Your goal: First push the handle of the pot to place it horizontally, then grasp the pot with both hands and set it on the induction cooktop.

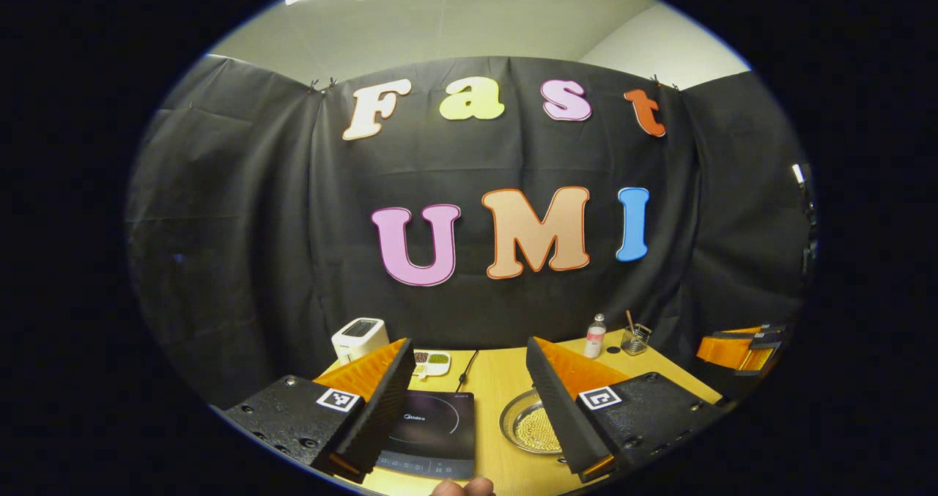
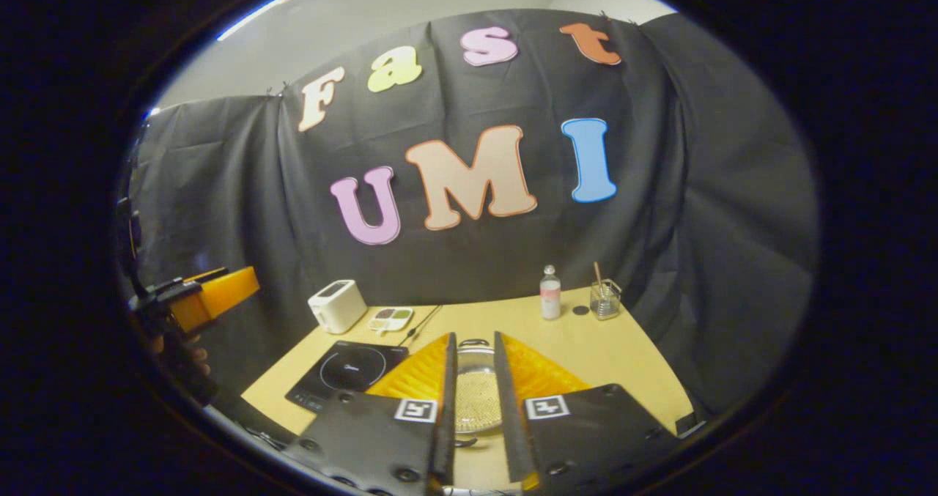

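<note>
A shallow steel pot (image 1: 527, 426) with small pale beads inside sits on the wooden table (image 1: 495, 390), just right of the black induction cooktop (image 1: 432, 430). My left gripper (image 1: 467, 343) hovers above both, open wide and empty. In the right gripper view, the pot (image 2: 475, 393) shows through the narrow gap of my right gripper (image 2: 475, 337), which hangs above it without touching it. One loop handle (image 2: 473, 343) lies on the far side, another (image 2: 463, 442) near me. The cooktop (image 2: 344, 373) lies to its left.
At the back stand a white toaster (image 2: 337, 305), a small divided dish (image 2: 390, 319), a black cable (image 2: 421, 324), a bottle (image 2: 549, 293) and a glass jar (image 2: 604, 298) with a stick. The left gripper (image 2: 212, 294) and its hand (image 2: 194, 364) show far left.
</note>
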